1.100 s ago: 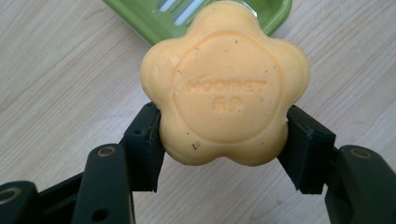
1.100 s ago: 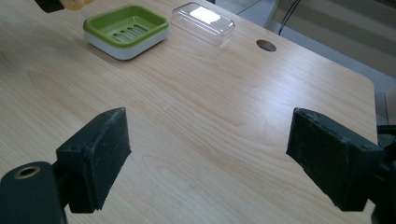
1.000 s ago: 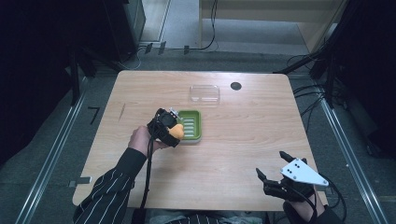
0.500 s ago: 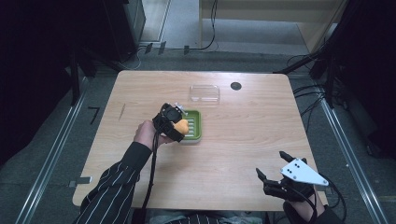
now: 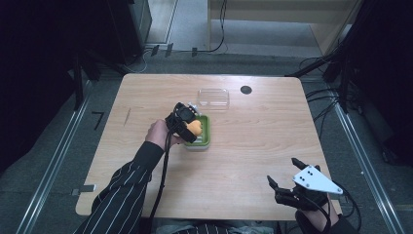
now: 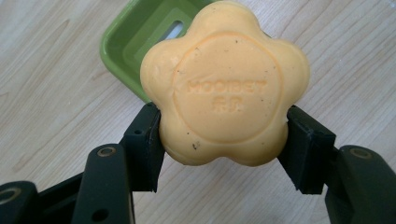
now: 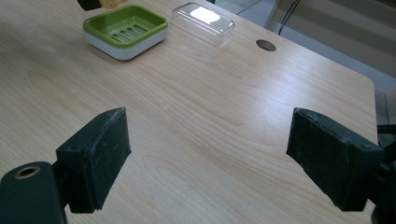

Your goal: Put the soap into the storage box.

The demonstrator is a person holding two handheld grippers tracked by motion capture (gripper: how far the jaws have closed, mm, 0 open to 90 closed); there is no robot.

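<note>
Left gripper [image 6: 224,140] is what I'm watching: its black jaws pinch the orange flower-shaped soap [image 6: 225,84] from both sides, pads tight against its edges. From the high view I see that soap [image 5: 194,128] held over the green soap dish [image 5: 203,132], near the dish's left side; I cannot tell whether it touches the dish. Just behind the dish lies the clear lid [image 5: 213,97] on the wooden table [image 5: 253,146]. Right gripper [image 7: 205,158] hovers at the table's near right corner, well apart from the dish, its jaws spread wide with only bare wood between them.
</note>
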